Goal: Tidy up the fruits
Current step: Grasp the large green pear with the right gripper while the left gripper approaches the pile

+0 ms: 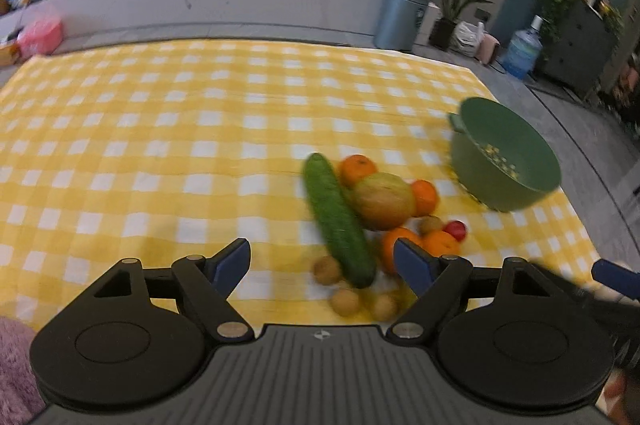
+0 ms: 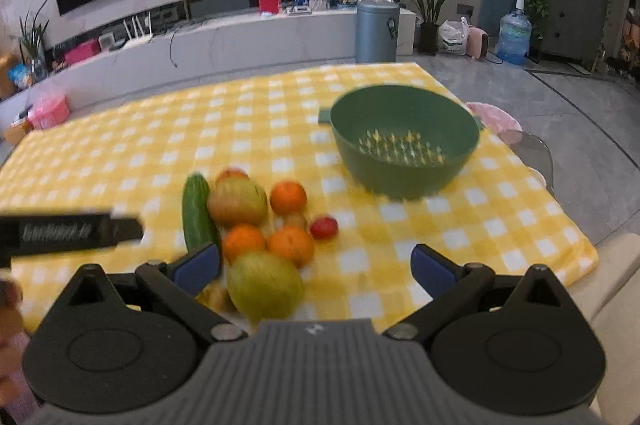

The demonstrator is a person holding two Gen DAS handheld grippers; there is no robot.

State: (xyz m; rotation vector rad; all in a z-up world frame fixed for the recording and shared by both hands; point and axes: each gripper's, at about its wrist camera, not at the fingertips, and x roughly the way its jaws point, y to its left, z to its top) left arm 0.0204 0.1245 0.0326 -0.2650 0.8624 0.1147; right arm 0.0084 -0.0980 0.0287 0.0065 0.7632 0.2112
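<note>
A pile of fruit lies on the yellow checked cloth (image 1: 160,129): a green cucumber (image 1: 338,221), a large yellow-red apple (image 1: 384,201), several oranges (image 1: 358,169), small brown kiwis (image 1: 346,301) and a red tomato (image 1: 456,229). My left gripper (image 1: 322,261) hovers open above the near end of the cucumber, nothing between its fingers. In the right wrist view my right gripper (image 2: 316,265) stands open over a green apple (image 2: 264,285) and the oranges (image 2: 290,245), touching nothing. A green colander bowl (image 2: 404,141) sits empty beyond the pile, to the right.
The cloth's right edge (image 2: 576,225) drops off near the bowl, with a pink-cushioned chair (image 2: 500,121) beside it. The left gripper's body (image 2: 68,233) shows at the left of the right wrist view. A grey bin (image 2: 376,29) and a low TV bench stand far behind.
</note>
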